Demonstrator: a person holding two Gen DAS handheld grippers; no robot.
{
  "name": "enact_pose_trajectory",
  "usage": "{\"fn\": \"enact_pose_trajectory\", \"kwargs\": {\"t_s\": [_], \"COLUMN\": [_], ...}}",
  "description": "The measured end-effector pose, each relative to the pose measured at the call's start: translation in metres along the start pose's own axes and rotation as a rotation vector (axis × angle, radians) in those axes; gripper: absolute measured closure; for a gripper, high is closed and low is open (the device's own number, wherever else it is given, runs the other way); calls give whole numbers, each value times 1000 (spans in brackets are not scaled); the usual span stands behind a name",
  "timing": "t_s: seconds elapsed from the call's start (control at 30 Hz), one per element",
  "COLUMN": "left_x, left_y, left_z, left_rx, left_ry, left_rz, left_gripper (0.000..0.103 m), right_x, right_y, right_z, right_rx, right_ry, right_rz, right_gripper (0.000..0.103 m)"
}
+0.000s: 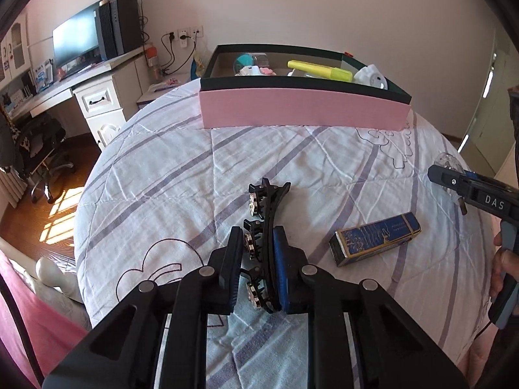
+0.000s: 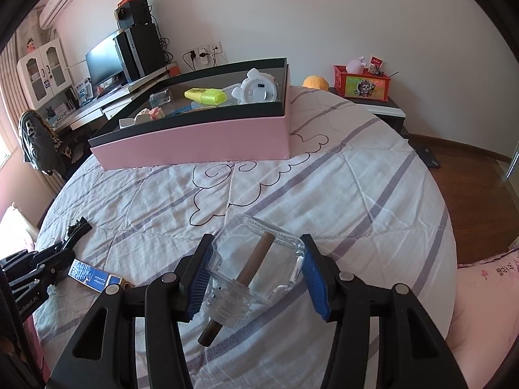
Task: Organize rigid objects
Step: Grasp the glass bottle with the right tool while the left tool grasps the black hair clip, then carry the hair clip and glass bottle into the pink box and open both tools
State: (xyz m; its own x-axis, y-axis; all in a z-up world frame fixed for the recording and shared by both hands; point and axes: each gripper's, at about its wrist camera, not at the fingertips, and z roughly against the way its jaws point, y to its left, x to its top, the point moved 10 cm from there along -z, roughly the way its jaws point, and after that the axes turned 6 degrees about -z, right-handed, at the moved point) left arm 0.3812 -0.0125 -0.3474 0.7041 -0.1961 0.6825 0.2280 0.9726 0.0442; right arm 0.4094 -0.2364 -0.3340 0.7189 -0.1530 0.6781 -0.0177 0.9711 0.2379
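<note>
A black hair clip (image 1: 264, 227) with round studs lies on the bed quilt between the fingers of my left gripper (image 1: 258, 236), which is shut on it. A clear glass bottle (image 2: 259, 265) with a brown stick through its neck sits between the pads of my right gripper (image 2: 258, 251), which is shut on it. A blue and gold small box (image 1: 374, 238) lies on the quilt to the right of the clip; it also shows in the right wrist view (image 2: 90, 277). A pink box with a dark rim (image 1: 301, 110) stands at the far side of the bed (image 2: 201, 139).
The pink box holds a yellow highlighter (image 2: 205, 95), a white round gadget (image 2: 258, 89) and other small items. A desk with a monitor (image 1: 76, 43) stands to the left. A nightstand with a red box (image 2: 361, 82) is at the far right. The striped quilt (image 1: 324, 168) is wrinkled.
</note>
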Motion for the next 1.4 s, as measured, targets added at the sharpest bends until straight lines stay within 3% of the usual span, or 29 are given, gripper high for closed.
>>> {"fn": "enact_pose_trajectory", "kwargs": {"t_s": [0.33,0.63,0.83,1.07,1.4], "left_x": [36,118,176,222,257], "left_y": [24,29,15,-6,-21], "left_z": [21,22,-20,-87,-165], "left_rx": [-6,11,4,-34,21], "left_ry": [-79,-181,-157,-76,30], "left_rz": [32,-40,-97,-133,-185], "left_gripper": [85,85,85,85,84], "right_x": [19,71,125,174,198], "right_y": [9,28,50,60,48], "right_z": [15,26,6,-58,-143], "right_rx": [19,37,43,33,9], "right_ry": [-41,-96,-116,-63,62], "right_rz": [25,91,155,175,153], "right_gripper": [50,50,50,50,49]}}
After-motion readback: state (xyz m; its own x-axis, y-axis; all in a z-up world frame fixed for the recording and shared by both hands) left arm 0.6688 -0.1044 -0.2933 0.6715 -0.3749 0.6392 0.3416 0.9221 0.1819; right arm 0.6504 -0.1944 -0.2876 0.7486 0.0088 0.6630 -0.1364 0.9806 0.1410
